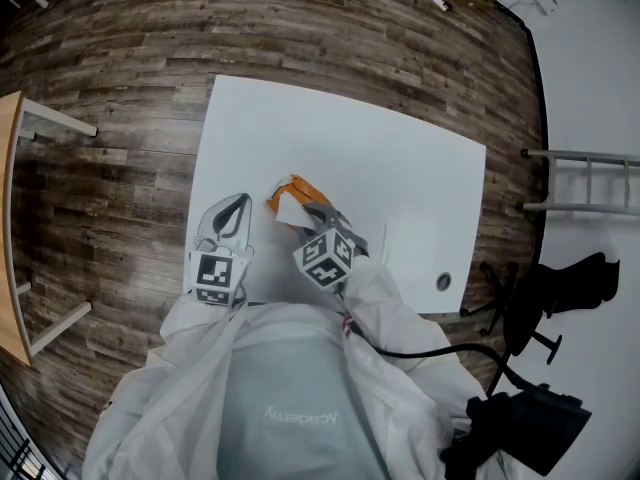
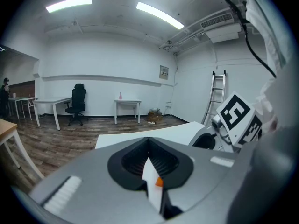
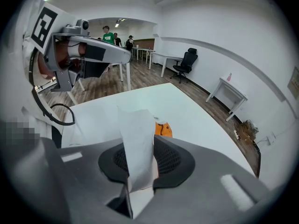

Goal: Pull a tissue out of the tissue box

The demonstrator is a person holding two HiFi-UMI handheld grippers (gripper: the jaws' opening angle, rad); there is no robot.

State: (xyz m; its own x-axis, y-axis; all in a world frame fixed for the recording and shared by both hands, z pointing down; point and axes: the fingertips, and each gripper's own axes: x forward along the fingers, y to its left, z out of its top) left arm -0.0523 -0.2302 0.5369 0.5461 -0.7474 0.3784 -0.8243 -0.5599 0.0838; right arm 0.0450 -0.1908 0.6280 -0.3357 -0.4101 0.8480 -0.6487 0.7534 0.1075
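Tissue (image 3: 135, 125) was gripped by the right gripper (image 3: 140, 146), whose fingers (image 3: 175, 160) were clenched on the white sheet just in front of the orange box (image 1: 302, 190). The sheet was seen standing upright above the fingers, with the box just behind it. The box was set on the white counter (image 1: 420, 168). The left gripper (image 2: 148, 143) was held left of the box and apart from it, its fingers pressed together with nothing grasped between them.
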